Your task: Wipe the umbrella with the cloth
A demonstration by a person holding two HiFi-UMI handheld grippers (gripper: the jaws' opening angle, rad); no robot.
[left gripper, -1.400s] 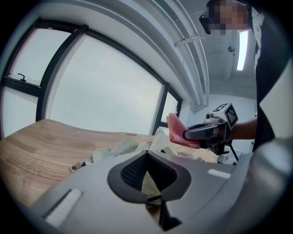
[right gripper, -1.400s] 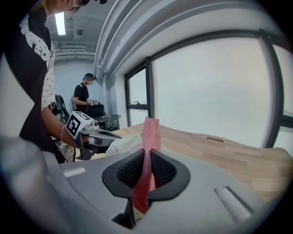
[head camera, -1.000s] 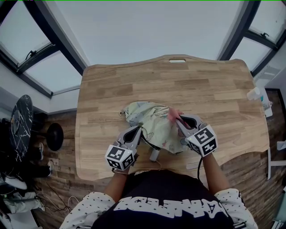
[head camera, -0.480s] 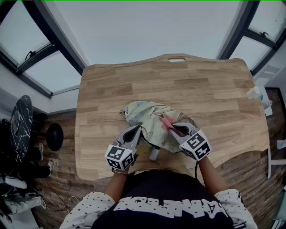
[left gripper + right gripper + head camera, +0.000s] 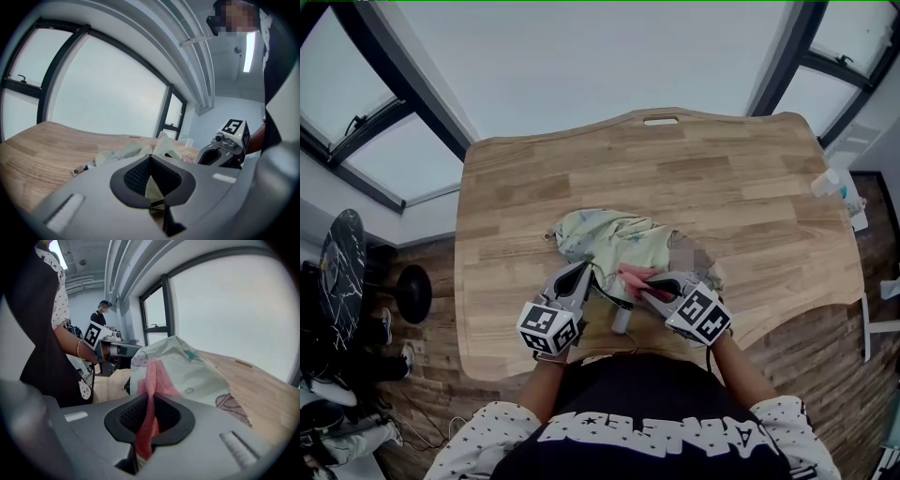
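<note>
At the table's (image 5: 722,178) near edge, closest to the person, the left gripper (image 5: 587,274) is seen shut tight on a fold of the umbrella's pale fabric, so that the umbrella (image 5: 614,242) is pinned in place. That gripper has not shifted over the last second. Just beside it, the right gripper (image 5: 630,277) is clamped on the pink cloth (image 5: 635,275), which hangs down through its closed jaws. Within the last second this gripper has been drawn from the umbrella's right side across the fabric, towards the person and the left gripper, and has been tipped further downward. The two grippers are now set close together above the grey handle (image 5: 622,322). One wiping stroke across the near part of the canopy is judged to be almost finished. The cloth would have to be lifted and carried back out for another stroke. Whether the far folds have been wiped cannot be told.

Further off, the folded umbrella is spread crumpled over the middle of the table. No bowl, box or tray is to be made out there. Only a small bottle (image 5: 828,183) is seen by the table's right edge, and what it holds cannot be told.
</note>
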